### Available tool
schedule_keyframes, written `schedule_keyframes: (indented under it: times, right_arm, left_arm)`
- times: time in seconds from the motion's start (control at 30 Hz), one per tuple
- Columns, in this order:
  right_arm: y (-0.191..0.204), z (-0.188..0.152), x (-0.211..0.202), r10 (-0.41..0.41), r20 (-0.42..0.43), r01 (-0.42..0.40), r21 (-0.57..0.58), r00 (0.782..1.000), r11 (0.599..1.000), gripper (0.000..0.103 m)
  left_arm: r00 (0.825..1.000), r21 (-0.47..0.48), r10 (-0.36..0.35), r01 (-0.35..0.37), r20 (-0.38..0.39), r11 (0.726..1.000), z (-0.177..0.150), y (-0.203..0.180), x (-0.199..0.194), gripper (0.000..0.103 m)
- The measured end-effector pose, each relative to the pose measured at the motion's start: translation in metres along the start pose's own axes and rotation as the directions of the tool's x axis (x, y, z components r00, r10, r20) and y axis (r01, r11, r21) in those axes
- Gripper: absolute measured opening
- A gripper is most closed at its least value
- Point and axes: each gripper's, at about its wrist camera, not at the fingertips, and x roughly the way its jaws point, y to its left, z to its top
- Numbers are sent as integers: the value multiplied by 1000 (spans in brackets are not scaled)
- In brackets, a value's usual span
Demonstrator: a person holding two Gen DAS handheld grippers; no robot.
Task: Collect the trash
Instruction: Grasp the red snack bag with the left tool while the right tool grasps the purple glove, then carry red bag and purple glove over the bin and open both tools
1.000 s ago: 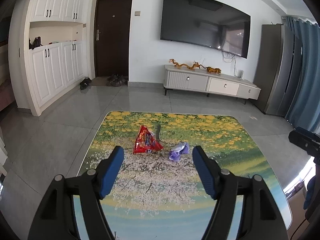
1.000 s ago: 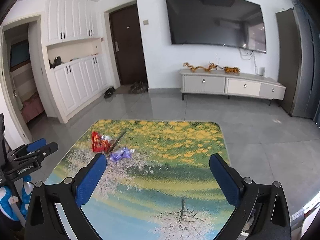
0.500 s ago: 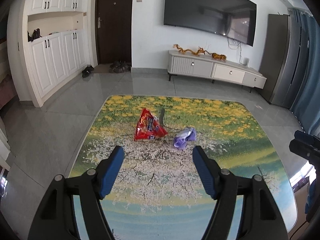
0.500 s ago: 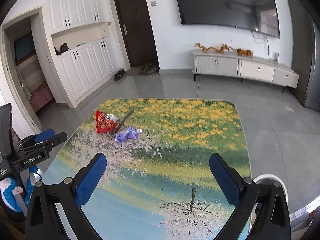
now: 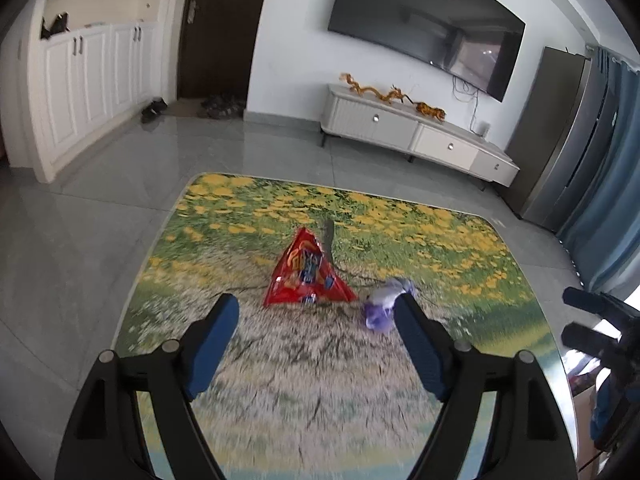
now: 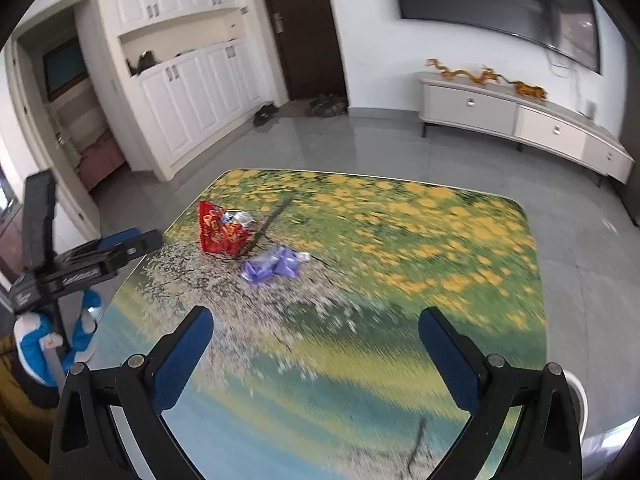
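Over the printed worktop (image 5: 280, 380), both tools hang wide apart and hold nothing.

Nearest in the left wrist view, the left tool (image 5: 316, 312) has its blue fingers (image 5: 208, 344) spread above the pale blossom part of the worktop print; just past them a red snack wrapper (image 5: 306, 276) lies flat, and a crumpled purple wrapper (image 5: 384, 308) sits just beside it to the right, partly behind the right-hand finger. In the right wrist view the right tool (image 6: 316, 326) is also spread wide, well short of both wrappers, which lie side by side toward the worktop's far left. Beyond the worktop come grey floor tiles (image 5: 100, 200), then a low white TV cabinet (image 5: 416, 136) under a wall-mounted television (image 5: 424, 28).
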Motion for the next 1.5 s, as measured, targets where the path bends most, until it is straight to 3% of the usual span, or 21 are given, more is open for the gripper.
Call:
schedule_keyframes:
  times: [0.13, 0.43, 0.7, 0.77, 0.97, 1.1, 1.5]
  right_arm:
    - [8, 17, 36, 42, -45, -43, -19, 998, 999, 103]
    - [2, 36, 120, 175, -131, -155, 147, 976, 977, 71]
    - [-7, 34, 163, 224, -168, -178, 253, 960, 951, 52]
    - [-5, 32, 165, 225, -172, -180, 243, 959, 953, 50]
    - [1, 27, 161, 246, -170, -205, 226, 954, 952, 42]
    - [8, 21, 153, 261, -169, -225, 202, 950, 953, 34]
    - [24, -1, 92, 278, -108, -261, 148, 955, 954, 33]
  left_arm:
    - [999, -2, -5, 5, -43, 1000, 15, 6, 37, 79]
    - [989, -52, -11, 3, -146, 999, 26, 21, 103, 78]
    - [984, -76, -22, 9, -175, 997, 14, 35, 116, 55]
    - [985, -72, -23, 11, -172, 997, 12, 35, 115, 46]
    - [986, -73, -39, 27, -160, 997, 6, 34, 109, 36]
    - [988, -78, -50, 40, -143, 996, 2, 33, 98, 33]
    - [995, -73, -43, 37, -92, 997, -21, 23, 38, 32]
